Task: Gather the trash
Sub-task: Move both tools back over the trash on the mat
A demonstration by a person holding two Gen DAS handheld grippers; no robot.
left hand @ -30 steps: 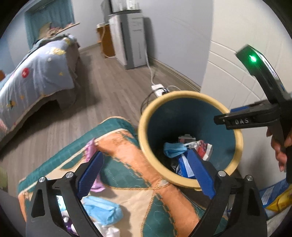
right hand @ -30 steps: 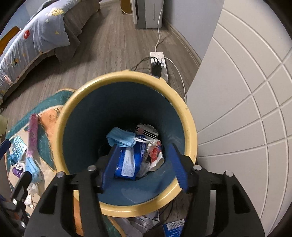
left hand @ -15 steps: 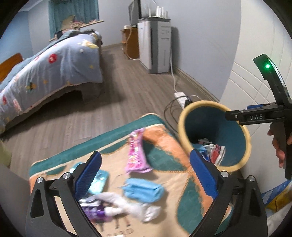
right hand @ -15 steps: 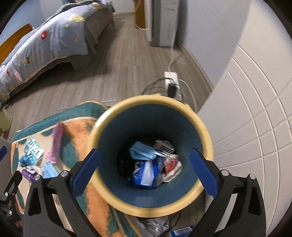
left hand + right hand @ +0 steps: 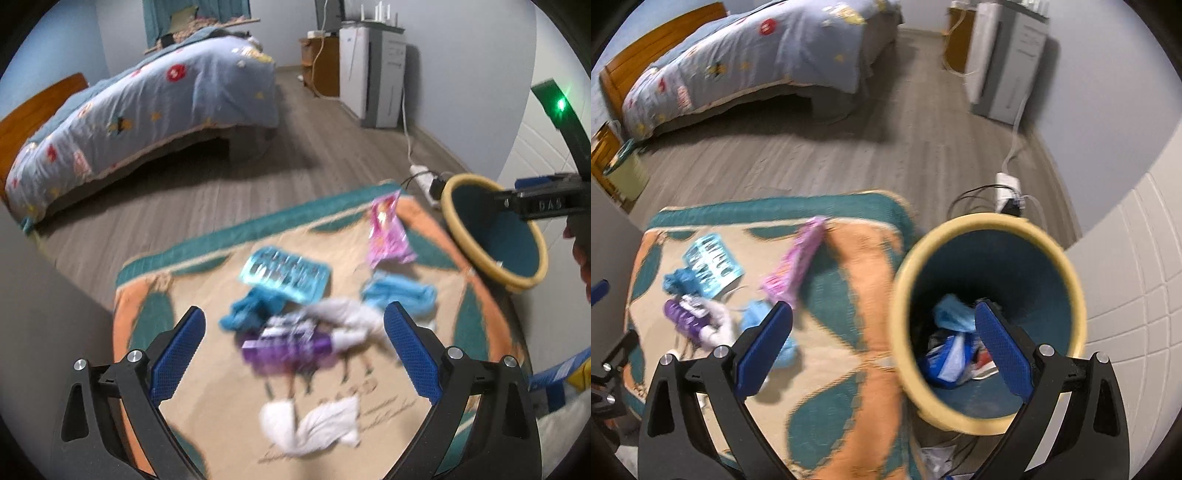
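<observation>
Swung away from the yellow-rimmed bin [image 5: 988,321] toward the rug [image 5: 480,321], both grippers now; right gripper [image 5: 882,347] just opened wide after a drop, fingers apart and empty. Left gripper [image 5: 293,349] hovers with fingers apart over remaining trash: purple packet [image 5: 288,345], white tissue [image 5: 314,424], blue mask [image 5: 400,295], pink wrapper [image 5: 388,232]. Means one item binned, several left, next pickup apparently starting.

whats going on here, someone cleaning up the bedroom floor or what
A person is picking up litter from a rug with a hand-held gripper in each hand. Both are empty with jaws wide: the right hand-held gripper has just opened by the bin, which already holds wrappers and a blue mask. The left hand-held gripper hangs over the remaining pile: a purple packet, white tissues, a blue mask, a light blue packet and a pink wrapper.
</observation>
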